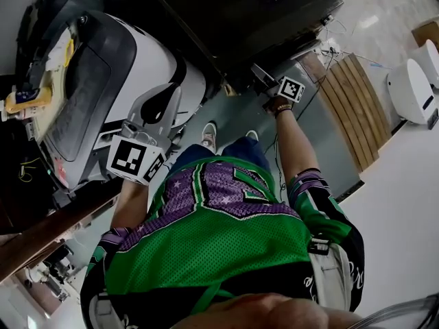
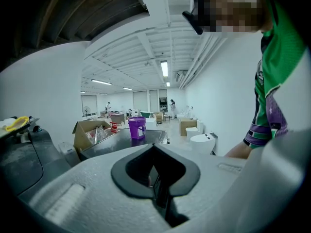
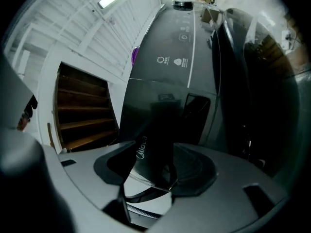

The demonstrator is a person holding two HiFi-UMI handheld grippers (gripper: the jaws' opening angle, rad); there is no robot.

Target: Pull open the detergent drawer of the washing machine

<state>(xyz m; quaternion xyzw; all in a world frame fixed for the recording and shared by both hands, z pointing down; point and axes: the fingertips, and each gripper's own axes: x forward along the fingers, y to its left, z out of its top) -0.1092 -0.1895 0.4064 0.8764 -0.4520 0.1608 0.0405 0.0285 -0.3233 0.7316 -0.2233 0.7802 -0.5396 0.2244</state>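
Note:
The dark washing machine (image 1: 260, 12) stands at the top of the head view; in the right gripper view its glossy front (image 3: 165, 76) fills the picture. My right gripper (image 1: 266, 81) (image 3: 155, 174) reaches out to it and is shut on the dark detergent drawer front (image 3: 150, 144), which bears a brand logo. A white part (image 3: 146, 198) shows just under the held panel. My left gripper (image 1: 163, 103) (image 2: 156, 183) hangs apart at the left, shut on nothing and pointing across the room.
A white and grey machine (image 1: 103, 81) stands close beside my left gripper. Wooden slats (image 1: 353, 108) and white toilets (image 1: 411, 88) lie to the right. A purple bucket (image 2: 137, 127) and a cardboard box (image 2: 87, 132) sit farther off.

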